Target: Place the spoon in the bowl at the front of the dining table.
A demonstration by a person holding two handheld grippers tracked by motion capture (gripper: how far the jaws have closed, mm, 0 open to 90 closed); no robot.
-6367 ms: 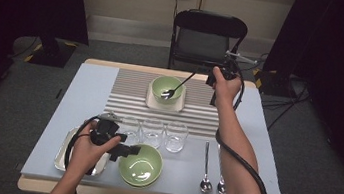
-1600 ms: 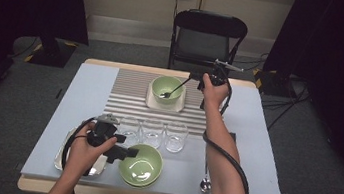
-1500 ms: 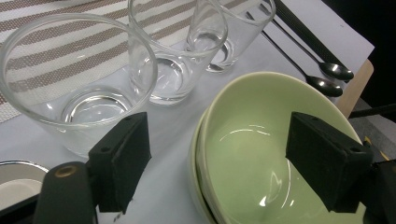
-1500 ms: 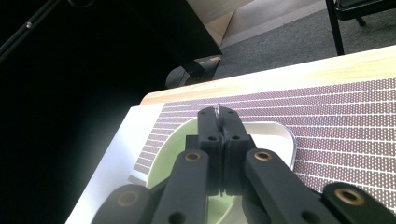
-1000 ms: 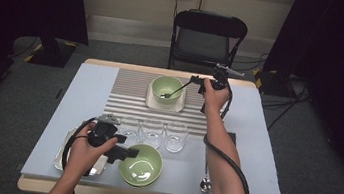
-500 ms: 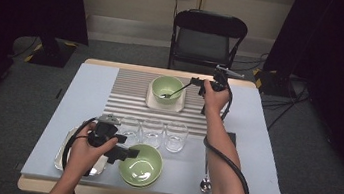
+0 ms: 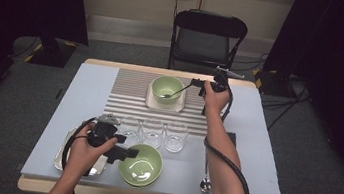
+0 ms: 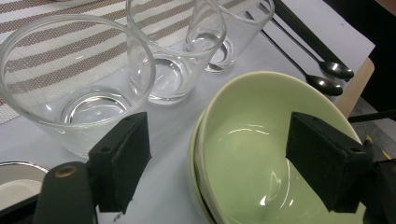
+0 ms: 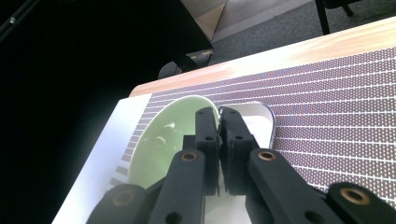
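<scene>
A pale green bowl (image 7: pixel 167 87) sits on a white square plate (image 7: pixel 149 101) at the far middle of the table. A spoon (image 7: pixel 176 91) rests in it, its handle slanting up to my right gripper (image 7: pixel 194 84), which is shut on the handle's end. In the right gripper view the jaws of that gripper (image 9: pixel 218 112) are pressed together above the bowl (image 9: pixel 156 140) and plate (image 9: pixel 257 119). Near the front edge, my left gripper (image 7: pixel 120 151) (image 8: pixel 224 163) stands open astride the rim of a second green bowl (image 7: pixel 142 164) (image 8: pixel 252 154), which looks like two nested bowls.
Three empty glasses (image 7: pixel 152 132) (image 8: pixel 79 88) stand in a row just behind the near bowl. Two spoons (image 7: pixel 205 182) (image 8: pixel 329 77) lie to its right. A metal tray (image 7: pixel 62 155) lies under the left hand. A striped mat (image 7: pixel 127 96) lies under the far plate. A folding chair (image 7: pixel 208 36) stands beyond the table.
My right gripper has moved left and down toward the far bowl, so the spoon now lies in it at a flatter slant. The left gripper has stayed at the near bowl.
</scene>
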